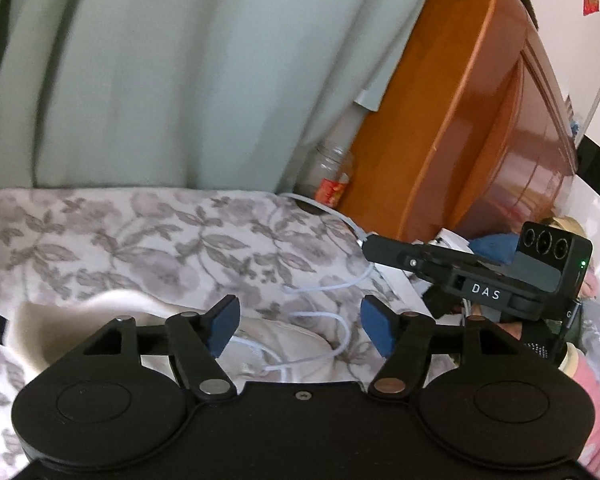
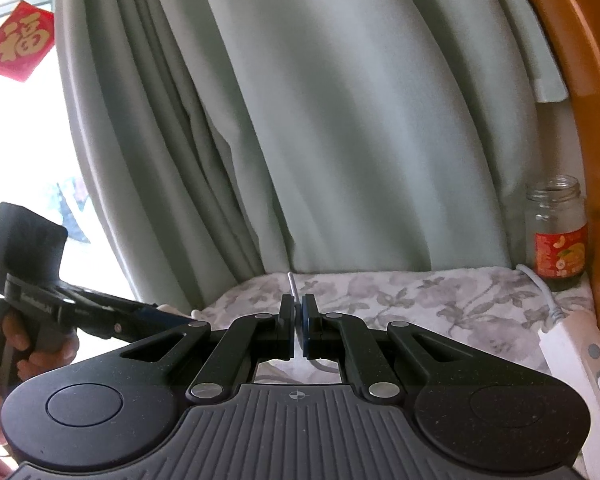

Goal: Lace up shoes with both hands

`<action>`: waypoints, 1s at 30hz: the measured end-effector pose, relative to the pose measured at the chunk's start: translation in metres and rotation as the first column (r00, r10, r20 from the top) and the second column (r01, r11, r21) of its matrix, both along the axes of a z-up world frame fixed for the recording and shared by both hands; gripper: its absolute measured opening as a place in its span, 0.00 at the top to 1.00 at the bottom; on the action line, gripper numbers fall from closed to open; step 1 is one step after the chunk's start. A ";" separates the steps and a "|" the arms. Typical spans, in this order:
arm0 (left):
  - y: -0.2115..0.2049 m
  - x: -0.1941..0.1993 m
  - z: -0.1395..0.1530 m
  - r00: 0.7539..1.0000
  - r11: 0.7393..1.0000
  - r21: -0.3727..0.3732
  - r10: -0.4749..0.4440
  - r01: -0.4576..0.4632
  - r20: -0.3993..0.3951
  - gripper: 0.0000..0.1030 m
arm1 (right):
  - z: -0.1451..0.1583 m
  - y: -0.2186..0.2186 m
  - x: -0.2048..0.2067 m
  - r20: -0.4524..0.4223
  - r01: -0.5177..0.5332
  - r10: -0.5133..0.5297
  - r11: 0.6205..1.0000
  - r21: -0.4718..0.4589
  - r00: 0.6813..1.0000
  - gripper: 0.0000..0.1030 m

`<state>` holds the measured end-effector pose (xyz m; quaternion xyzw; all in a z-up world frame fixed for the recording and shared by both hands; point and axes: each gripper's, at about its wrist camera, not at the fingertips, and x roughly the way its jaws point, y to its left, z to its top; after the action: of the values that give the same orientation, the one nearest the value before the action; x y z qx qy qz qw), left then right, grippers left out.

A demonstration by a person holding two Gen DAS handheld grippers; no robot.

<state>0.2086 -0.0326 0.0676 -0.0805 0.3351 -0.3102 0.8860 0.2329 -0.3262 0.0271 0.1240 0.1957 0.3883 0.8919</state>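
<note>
The left wrist view shows what the right wrist view does not: the white shoe [image 1: 276, 340] lying on the flowered bedspread [image 1: 100, 232], just beyond the left gripper [image 1: 298, 330], whose blue-padded fingers [image 1: 224, 328] stand wide apart with nothing between them. Only part of the shoe shows, so its heading cannot be told. A white lace [image 1: 332, 320] loops up from it toward two o'clock, where its end meets the closed tip of the right gripper [image 1: 366, 242], reaching in from three o'clock.

The right wrist view shows the pinch itself: the right gripper [image 2: 299, 328] is clamped on the lace [image 2: 294, 292], whose stiff tip sticks up toward twelve o'clock between the fingers [image 2: 287, 322], its long axis near upright. At nine o'clock a hand [image 2: 32, 340] holds the left gripper's handle. Only this view shows the glass jar [image 2: 558, 232] clearly, at three o'clock beside the wooden headboard [image 2: 580, 60], and a white power strip [image 2: 572, 344] at four o'clock. Green curtains [image 2: 320, 120] hang behind the bed.
</note>
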 end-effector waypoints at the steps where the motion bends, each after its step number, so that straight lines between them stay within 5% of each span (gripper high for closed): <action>1: 0.003 0.000 0.001 1.000 1.000 0.001 0.009 -0.009 0.007 0.36 | 0.000 0.003 0.002 0.000 -0.012 0.012 1.000 -0.007 1.000 0.98; 9: 0.034 0.010 0.010 0.994 0.994 0.020 0.103 -0.104 0.041 0.35 | 0.002 0.027 0.015 -0.003 -0.111 0.111 0.991 -0.073 0.994 0.98; 15: 0.035 0.025 0.012 0.996 0.981 0.185 0.053 -0.065 0.069 0.35 | 0.000 0.055 0.023 -0.025 -0.254 0.254 0.947 -0.194 0.967 0.98; 22: 0.028 0.043 0.015 0.987 0.887 0.447 -0.156 0.119 0.048 0.35 | -0.005 0.074 0.027 -0.057 -0.403 0.405 0.867 -0.292 0.913 0.97; 30: 0.014 0.054 0.002 0.952 0.774 0.574 -0.303 0.267 -0.035 0.35 | -0.009 0.089 0.028 -0.112 -0.503 0.502 0.775 -0.383 0.858 0.97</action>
<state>0.2621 -0.0184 0.0691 0.2504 0.3942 -0.3281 0.8211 0.2606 -0.2370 0.0183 -0.1165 0.2982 0.5634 0.7616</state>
